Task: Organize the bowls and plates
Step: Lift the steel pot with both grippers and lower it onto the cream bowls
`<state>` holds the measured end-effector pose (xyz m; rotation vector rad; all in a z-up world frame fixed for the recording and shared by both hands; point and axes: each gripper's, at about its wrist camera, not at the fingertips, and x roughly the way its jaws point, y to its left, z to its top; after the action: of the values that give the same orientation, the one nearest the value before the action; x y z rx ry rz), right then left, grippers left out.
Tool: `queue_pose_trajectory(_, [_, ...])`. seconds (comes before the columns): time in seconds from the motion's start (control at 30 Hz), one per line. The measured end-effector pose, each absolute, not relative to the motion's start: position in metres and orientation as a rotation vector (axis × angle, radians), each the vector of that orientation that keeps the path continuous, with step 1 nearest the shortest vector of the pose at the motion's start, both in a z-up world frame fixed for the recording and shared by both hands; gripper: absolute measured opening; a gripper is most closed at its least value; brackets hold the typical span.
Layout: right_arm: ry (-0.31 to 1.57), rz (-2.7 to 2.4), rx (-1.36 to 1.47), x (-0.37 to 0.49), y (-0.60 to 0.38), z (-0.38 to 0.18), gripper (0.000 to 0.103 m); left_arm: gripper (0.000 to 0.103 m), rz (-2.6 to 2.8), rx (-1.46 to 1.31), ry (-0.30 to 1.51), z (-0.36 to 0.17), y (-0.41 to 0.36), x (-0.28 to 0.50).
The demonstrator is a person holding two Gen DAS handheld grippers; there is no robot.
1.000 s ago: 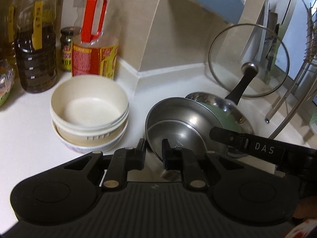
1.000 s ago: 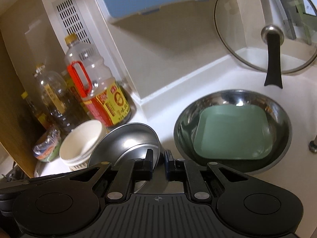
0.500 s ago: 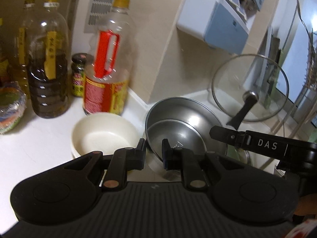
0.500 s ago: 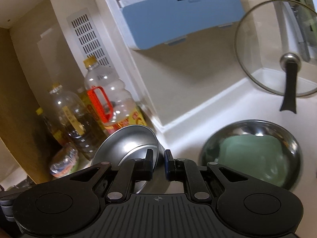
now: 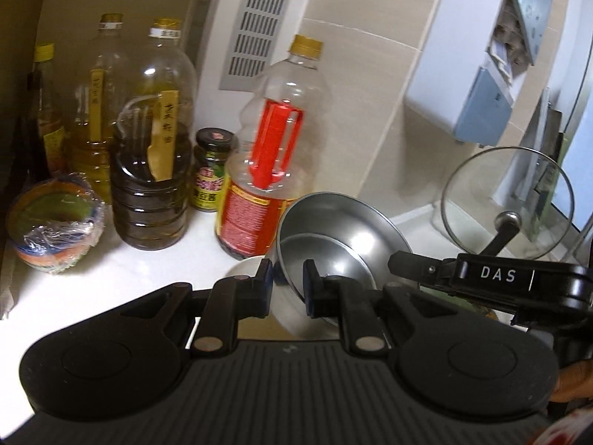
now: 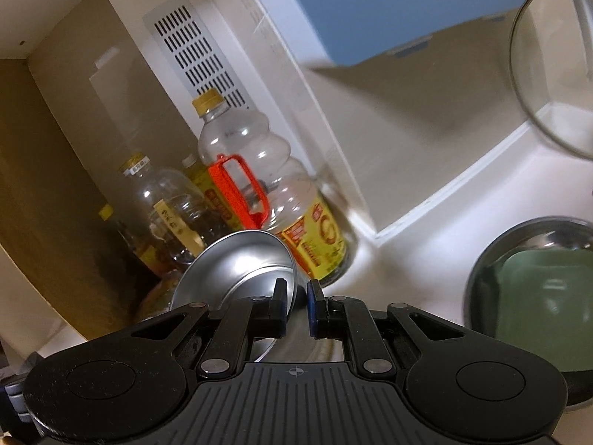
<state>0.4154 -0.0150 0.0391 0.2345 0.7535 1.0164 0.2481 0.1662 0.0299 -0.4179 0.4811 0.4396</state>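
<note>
Both tongs, left and right, clamped on steel bowl rim, tilted. Level it; lower evenly into white bowl.

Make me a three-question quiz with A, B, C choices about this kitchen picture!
1. Where is the green plate?
A. inside the big metal bowl
B. on a bottle
C. in the white bowl

2. What colour is the handle on the tall bottle?
A. blue
B. red
C. green

3. What is the left claw doing?
A. hanging open
B. gripping a bottle
C. pinching the small metal bowl

Answers:
1 A, the plate lies in the steel bowl at the right.
2 B, the handle is bright red.
3 C, its fingers close on the bowl's rim.
</note>
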Motion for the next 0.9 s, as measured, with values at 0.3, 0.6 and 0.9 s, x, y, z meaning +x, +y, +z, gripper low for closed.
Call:
queue_pose_trajectory(0.3, [0.836, 1.018, 0.238, 0.421, 0.009, 0.025, 0.011, 0.014, 0.462, -0.442, 0.525, 0.016, 0.186, 0.248])
queue_pose_trajectory(0.6, [0.887, 0.995, 0.213, 0.423, 0.017, 0.017, 0.011, 0.015, 0.456, -0.453, 0.559, 0.006, 0.194, 0.253])
queue_pose_trajectory(0.9, [0.917, 0.987, 0.214, 0.427, 0.019, 0.011, 0.012, 0.014, 0.455, -0.469, 0.588, -0.003, 0.199, 0.257])
